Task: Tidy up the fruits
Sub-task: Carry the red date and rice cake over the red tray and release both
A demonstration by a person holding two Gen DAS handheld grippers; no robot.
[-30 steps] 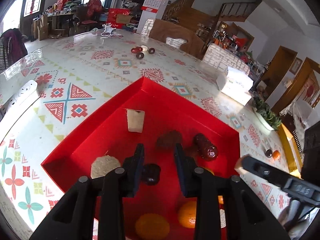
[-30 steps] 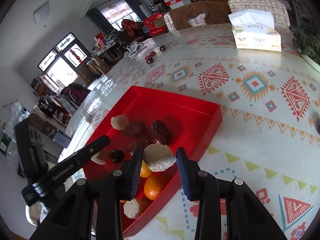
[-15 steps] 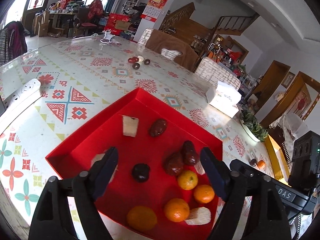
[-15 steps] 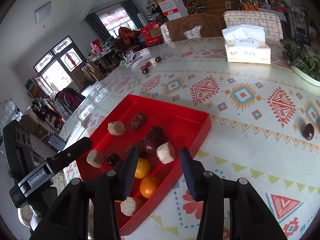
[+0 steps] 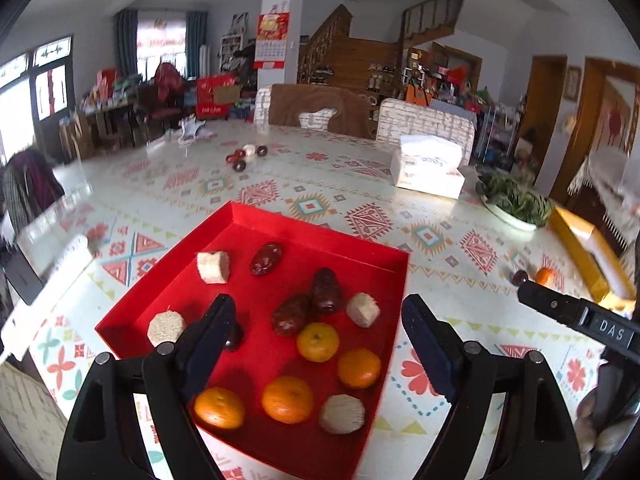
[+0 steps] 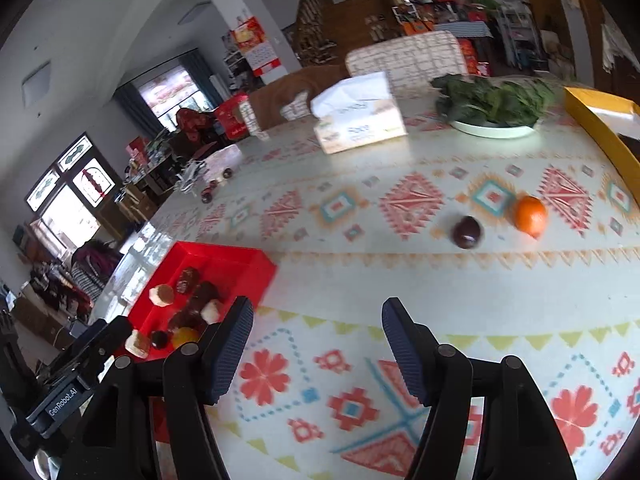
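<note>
A red tray [image 5: 362, 242] on the patterned table holds several oranges [image 5: 288, 399], dark red dates [image 5: 327, 290] and pale cut chunks [image 5: 213, 267]. My left gripper [image 5: 318, 322] is open and empty above the tray's near side. My right gripper [image 6: 316, 326] is open and empty over bare tablecloth, right of the tray [image 6: 244, 264]. Ahead of it a loose dark fruit [image 6: 466, 232] and an orange [image 6: 530, 211] lie on the table; they also show far right in the left wrist view [image 5: 520, 278].
A tissue box [image 5: 428, 166], a plate of greens [image 5: 512, 202] and a yellow box [image 5: 588, 252] stand at the right rear. A small cluster of dark fruits [image 5: 240, 158] lies at the far side. A white power strip [image 5: 44, 300] lies left of the tray.
My right gripper let go of the pale chunk into the tray, opened, and swung right toward the loose fruits. My left gripper opened wide and pulled back from the tray.
</note>
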